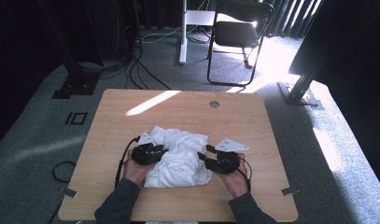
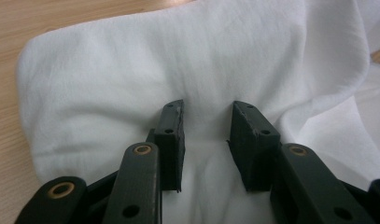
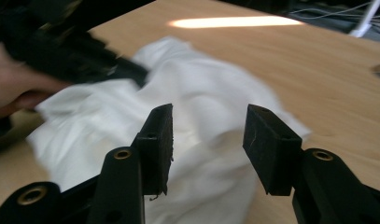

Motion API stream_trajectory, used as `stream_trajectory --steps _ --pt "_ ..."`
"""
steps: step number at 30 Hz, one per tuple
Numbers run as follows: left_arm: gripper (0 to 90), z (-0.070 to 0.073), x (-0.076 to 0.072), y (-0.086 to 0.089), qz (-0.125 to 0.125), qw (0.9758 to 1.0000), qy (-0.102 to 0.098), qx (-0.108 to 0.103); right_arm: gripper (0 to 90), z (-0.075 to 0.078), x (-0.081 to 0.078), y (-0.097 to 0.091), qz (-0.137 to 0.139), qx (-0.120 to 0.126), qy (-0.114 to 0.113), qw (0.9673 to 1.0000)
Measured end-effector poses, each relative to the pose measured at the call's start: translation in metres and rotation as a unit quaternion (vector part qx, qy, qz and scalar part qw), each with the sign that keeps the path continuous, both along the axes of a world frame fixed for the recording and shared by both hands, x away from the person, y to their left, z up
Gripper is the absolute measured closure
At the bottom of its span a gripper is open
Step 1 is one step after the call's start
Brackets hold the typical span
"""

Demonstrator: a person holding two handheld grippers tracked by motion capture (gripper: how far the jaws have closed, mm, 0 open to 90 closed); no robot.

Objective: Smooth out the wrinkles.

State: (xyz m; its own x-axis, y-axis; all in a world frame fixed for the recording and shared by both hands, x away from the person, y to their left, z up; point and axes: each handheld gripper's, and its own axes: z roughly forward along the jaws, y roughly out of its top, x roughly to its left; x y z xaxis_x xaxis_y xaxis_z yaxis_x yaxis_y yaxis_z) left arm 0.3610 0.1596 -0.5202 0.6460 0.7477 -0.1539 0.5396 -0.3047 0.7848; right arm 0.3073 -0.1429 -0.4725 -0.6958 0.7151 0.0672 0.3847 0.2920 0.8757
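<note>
A crumpled white cloth (image 1: 180,156) lies in a heap at the middle front of the wooden table (image 1: 131,107). My left gripper (image 1: 156,152) rests on the heap's left side. In the left gripper view its jaws (image 2: 207,111) stand apart with their tips set down on the cloth (image 2: 131,70), and a soft crease runs between them without being pinched. My right gripper (image 1: 205,157) sits at the heap's right edge. Its jaws (image 3: 208,114) are open just above the cloth (image 3: 211,88) and hold nothing. The other gripper (image 3: 71,51) and its hand show blurred at the far side.
A round grommet hole (image 1: 214,104) sits at the table's far middle, beside a strip of sunlight (image 1: 152,102). Bare wood surrounds the cloth. Beyond the table stand a folding chair (image 1: 239,28), a white post and cables on the carpet (image 1: 131,70).
</note>
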Motion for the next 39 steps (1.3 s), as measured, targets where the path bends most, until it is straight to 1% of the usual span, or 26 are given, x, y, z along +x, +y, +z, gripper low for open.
stream_trajectory --steps 5,7,9,10,11,12,13,14,16,17,18,19,21,22,24,25,27,29,30,31,32,34,36,38,39 --pt "65.9 0.000 -0.001 0.000 0.004 1.0000 -0.003 -0.001 52.6 -0.015 -0.011 0.017 0.037 -0.006 0.013 0.9992" --pt "65.7 0.000 -0.001 0.000 0.004 1.0000 -0.002 -0.002 50.8 -0.021 -0.012 0.022 0.042 -0.012 0.017 0.9989" --pt "65.0 0.001 -0.002 0.000 0.006 1.0000 -0.001 -0.003 49.3 -0.024 -0.012 0.026 0.052 -0.003 0.024 0.9983" --pt "64.5 0.001 -0.002 -0.001 0.007 1.0000 -0.002 -0.002 48.7 -0.025 -0.011 0.029 0.054 -0.004 0.025 0.9982" --pt "64.4 0.001 -0.002 -0.001 0.008 1.0000 -0.002 -0.002 50.0 -0.026 -0.011 0.032 0.055 -0.009 0.028 0.9981" --pt "64.2 0.001 -0.002 -0.001 0.008 1.0000 -0.001 -0.003 55.5 -0.026 -0.010 0.035 0.055 -0.021 0.026 0.9979" --pt "64.1 0.002 -0.001 -0.001 0.009 1.0000 0.001 -0.003 64.4 -0.027 -0.010 0.038 0.053 -0.032 0.026 0.9977" --pt "63.9 0.002 -0.001 0.000 0.010 0.9999 0.002 -0.003 76.9 -0.026 -0.010 0.039 0.056 -0.052 0.028 0.9967" --pt "63.8 0.002 -0.002 0.000 0.010 0.9999 0.001 -0.003 85.9 -0.023 -0.016 0.036 0.050 -0.063 0.014 0.9967" --pt "63.7 0.002 -0.001 0.001 0.010 0.9999 0.002 -0.004 87.6 -0.020 -0.020 0.032 0.046 -0.062 0.011 0.9969" --pt "63.6 0.003 -0.001 0.001 0.009 0.9999 0.002 -0.004 87.9 -0.017 -0.024 0.026 0.040 -0.061 0.003 0.9974" --pt "63.5 0.003 -0.001 0.001 0.008 1.0000 0.002 -0.004 88.0 -0.014 -0.028 0.019 0.035 -0.056 0.000 0.9978" --pt "63.4 0.004 -0.002 -0.001 0.005 1.0000 0.000 -0.001 87.9 -0.010 -0.036 0.005 0.036 -0.037 0.005 0.9986" --pt "63.5 0.004 -0.002 -0.002 0.000 1.0000 0.001 -0.001 87.7 -0.009 -0.040 -0.001 0.035 -0.032 0.005 0.9988" --pt "63.4 0.003 -0.003 -0.005 -0.005 1.0000 0.001 -0.003 86.1 -0.010 -0.048 -0.008 0.034 -0.034 0.001 0.9988" --pt "63.3 0.004 -0.004 -0.007 -0.005 1.0000 0.000 0.002 85.0 -0.011 -0.052 -0.011 0.035 -0.035 -0.001 0.9987" --pt "62.3 0.005 -0.005 -0.009 0.004 0.9999 -0.006 0.007 82.3 -0.014 -0.058 -0.015 0.033 -0.036 0.004 0.9988" --pt "59.1 0.007 -0.006 -0.010 0.007 0.9999 -0.008 0.006 77.7 -0.018 -0.064 -0.020 0.034 -0.038 0.012 0.9986" --pt "57.1 0.008 -0.007 -0.010 0.009 0.9999 -0.010 0.005 78.1 -0.020 -0.066 -0.022 0.034 -0.044 0.011 0.9984" --pt "55.7 0.010 -0.008 -0.010 0.013 0.9998 -0.014 0.007 78.2 -0.020 -0.069 -0.025 0.028 -0.048 0.008 0.9984" --pt "54.7 0.011 -0.009 -0.010 0.015 0.9997 -0.017 0.006 78.0 -0.019 -0.071 -0.028 0.023 -0.047 0.003 0.9986" --pt "53.7 0.014 -0.009 -0.009 0.014 0.9997 -0.020 0.003 74.8 -0.013 -0.075 -0.034 0.016 -0.028 -0.009 0.9995" --pt "53.2 0.016 -0.011 -0.011 0.016 0.9996 -0.024 0.004 68.8 -0.009 -0.076 -0.035 0.019 -0.013 -0.015 0.9996" --pt "53.2 0.017 -0.012 -0.012 0.016 0.9995 -0.027 0.005 67.6 -0.008 -0.075 -0.028 0.032 -0.010 -0.017 0.9993" --pt "53.3 0.017 -0.012 -0.012 0.016 0.9995 -0.027 0.005 67.6 -0.008 -0.075 -0.028 0.032 -0.010 -0.017 0.9993"
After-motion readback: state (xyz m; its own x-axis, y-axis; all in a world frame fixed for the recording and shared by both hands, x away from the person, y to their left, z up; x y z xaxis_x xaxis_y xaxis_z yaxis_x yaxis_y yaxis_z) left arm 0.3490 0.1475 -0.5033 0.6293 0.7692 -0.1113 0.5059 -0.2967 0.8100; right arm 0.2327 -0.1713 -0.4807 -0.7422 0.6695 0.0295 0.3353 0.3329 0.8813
